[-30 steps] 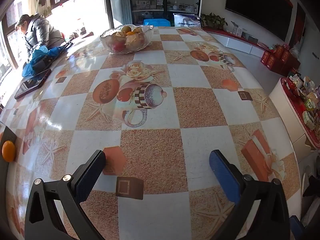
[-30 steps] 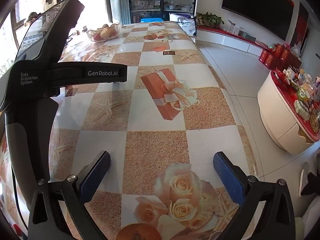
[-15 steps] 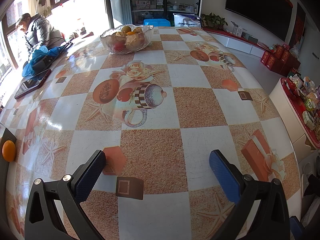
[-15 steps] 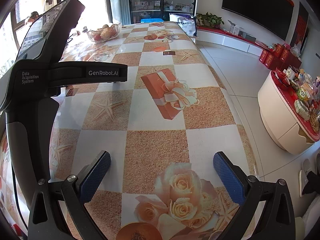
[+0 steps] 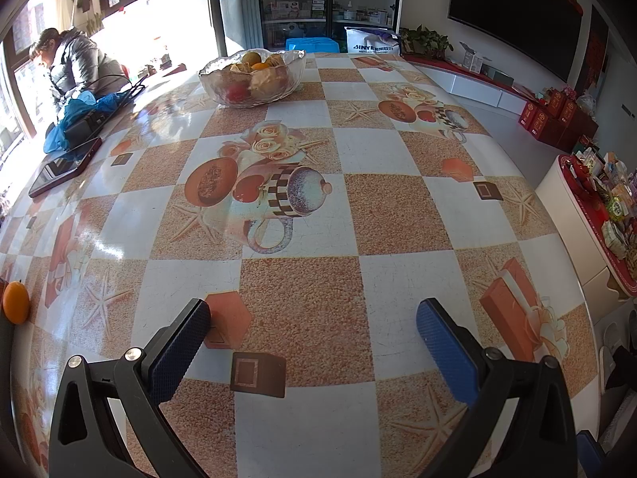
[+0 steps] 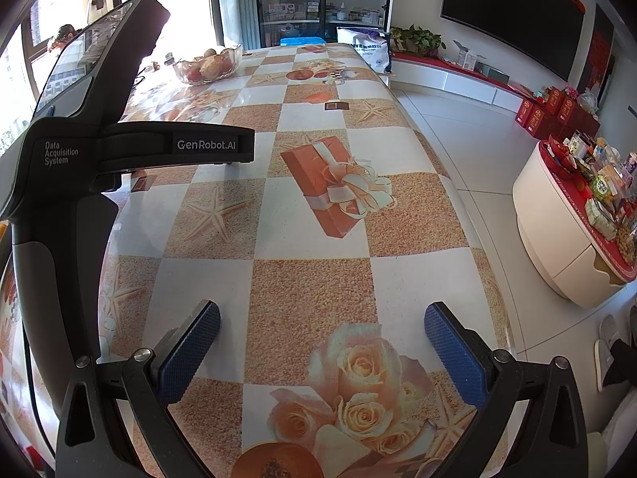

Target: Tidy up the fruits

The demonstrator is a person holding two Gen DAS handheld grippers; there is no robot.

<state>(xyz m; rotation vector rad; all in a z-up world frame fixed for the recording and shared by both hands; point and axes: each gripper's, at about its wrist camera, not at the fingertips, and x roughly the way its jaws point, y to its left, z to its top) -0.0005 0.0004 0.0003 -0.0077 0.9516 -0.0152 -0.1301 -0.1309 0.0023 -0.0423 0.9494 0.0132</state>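
The main risk is judged to lie with the loose orange (image 5: 16, 302), which is seen at the far left edge of the left wrist frame, apparently close to the edge of the table (image 5: 302, 290); if it is nudged by a pad during a sideways approach, it could be rolled off. A second risk is posed by the glass fruit bowl (image 5: 254, 75), already heaped with fruit: a piece released on the pile could slide out, and the rim could be struck by a finger.

The left gripper (image 5: 312, 332) is held released, its jaws wide apart with nothing between them, low in the frame over the patterned cloth. The right gripper (image 6: 322, 336) is likewise spread and empty.

The orange lies well to the left of the left gripper, outside its jaws. The bowl stands in the upper centre of the left view, well apart from both grippers; in the right view it appears at upper left.
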